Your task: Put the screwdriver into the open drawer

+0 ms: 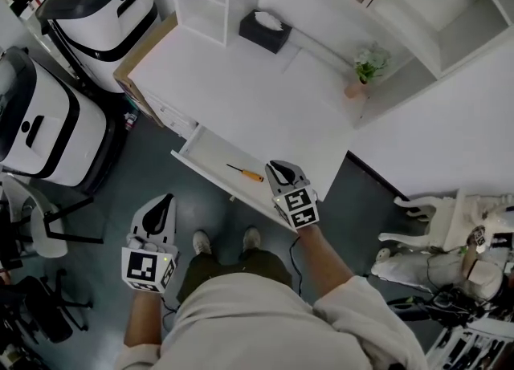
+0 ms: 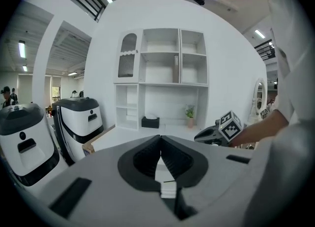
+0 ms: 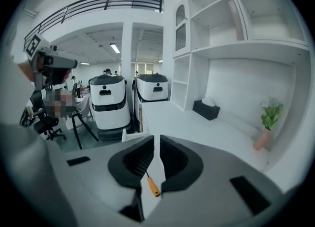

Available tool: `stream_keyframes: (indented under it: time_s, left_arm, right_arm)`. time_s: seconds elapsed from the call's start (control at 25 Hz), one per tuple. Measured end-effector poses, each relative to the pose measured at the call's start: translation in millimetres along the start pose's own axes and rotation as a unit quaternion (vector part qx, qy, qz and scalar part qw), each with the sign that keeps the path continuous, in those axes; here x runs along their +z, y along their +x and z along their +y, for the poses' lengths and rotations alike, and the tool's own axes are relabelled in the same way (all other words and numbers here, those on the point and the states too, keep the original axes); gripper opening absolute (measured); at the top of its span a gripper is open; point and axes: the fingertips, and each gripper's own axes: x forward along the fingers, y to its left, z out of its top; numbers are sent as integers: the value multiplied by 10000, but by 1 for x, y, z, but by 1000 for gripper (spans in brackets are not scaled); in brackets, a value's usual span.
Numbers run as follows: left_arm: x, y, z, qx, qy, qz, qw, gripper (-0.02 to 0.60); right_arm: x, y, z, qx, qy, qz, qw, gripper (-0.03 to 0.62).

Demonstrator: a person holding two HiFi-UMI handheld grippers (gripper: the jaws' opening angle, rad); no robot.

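Jaws of right gripper [image 3: 157, 140] barely apart (empty).

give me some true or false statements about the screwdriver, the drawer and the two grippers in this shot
1. The screwdriver lies inside the open drawer. True.
2. The right gripper is clamped on the screwdriver. False: nothing is between its jaws, and the screwdriver lies in the drawer below them.
3. A black tissue box sits on the white desk. True.
4. The potted plant stands in the drawer. False: it stands on the desk near the back right corner.
5. The left gripper has its jaws spread wide. False: its jaws are together, with nothing held.
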Motion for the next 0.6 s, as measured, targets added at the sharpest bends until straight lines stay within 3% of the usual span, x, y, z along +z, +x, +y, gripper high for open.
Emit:
stream_keyframes:
  time_s: [0.6]
  left_arm:
    - [14, 41, -22, -428, 137, -89, 9989, 5]
  right_arm:
    - [56, -116, -25, -500, 396, -1393, 9882, 5]
